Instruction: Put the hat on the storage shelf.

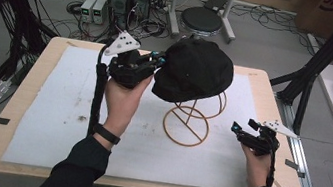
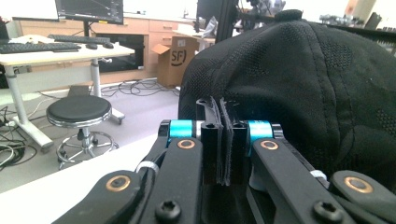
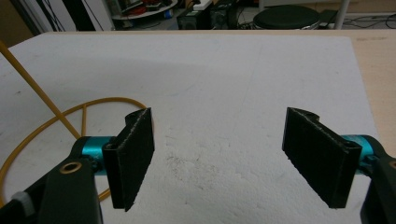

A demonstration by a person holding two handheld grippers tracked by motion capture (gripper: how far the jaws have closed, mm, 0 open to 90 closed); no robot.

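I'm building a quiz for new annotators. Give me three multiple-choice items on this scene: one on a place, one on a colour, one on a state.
1. Where does the black cap sit?
A. on top of the wire stand
B. flat on the white mat
C. on the stool

2. What colour is the wire stand?
A. blue
B. yellow
C. white

3. How do the jaws of the right gripper stand?
A. shut on the cap
B. shut on the stand
C. open, with nothing between them

Key: 1 A, the high view shows the cap resting over the stand's top. 2 B, its ring and struts are yellow against the white mat. 3 C, the right gripper view shows both pads wide apart over bare mat.
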